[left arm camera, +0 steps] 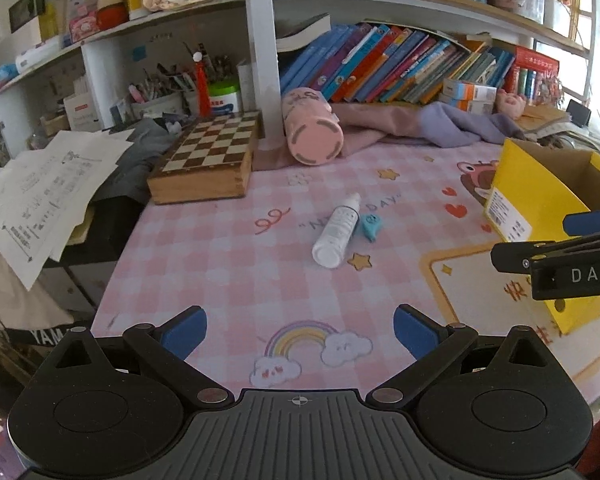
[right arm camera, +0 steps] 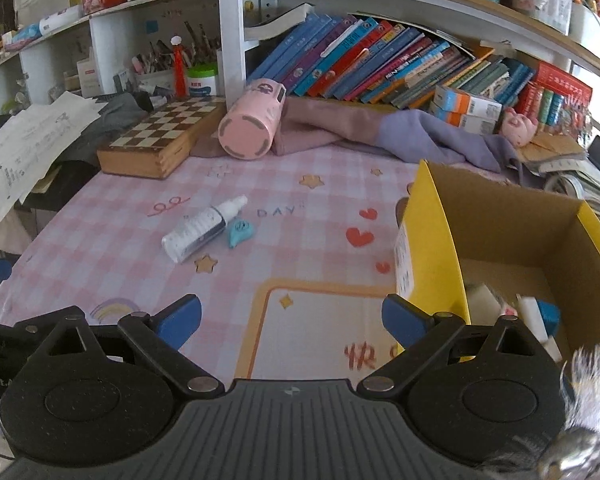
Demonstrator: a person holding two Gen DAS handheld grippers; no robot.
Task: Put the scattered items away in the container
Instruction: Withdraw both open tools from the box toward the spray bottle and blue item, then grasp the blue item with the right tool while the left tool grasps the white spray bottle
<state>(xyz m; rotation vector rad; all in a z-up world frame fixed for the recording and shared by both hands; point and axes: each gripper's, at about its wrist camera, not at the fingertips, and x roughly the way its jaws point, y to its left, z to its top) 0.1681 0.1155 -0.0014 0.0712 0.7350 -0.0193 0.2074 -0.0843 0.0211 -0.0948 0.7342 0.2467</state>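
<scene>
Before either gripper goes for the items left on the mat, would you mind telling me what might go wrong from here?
1. The white bottle lies on its side, so it may roll when the jaws close on it.
2. The small blue piece sits right against the bottle; gripping one could knock the other away.
3. The yellow box has tall walls, so a low carry might strike them.

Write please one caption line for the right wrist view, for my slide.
Open right gripper hovers over the pink checked mat; a white bottle and blue clip still lie outside the yellow box.
</scene>
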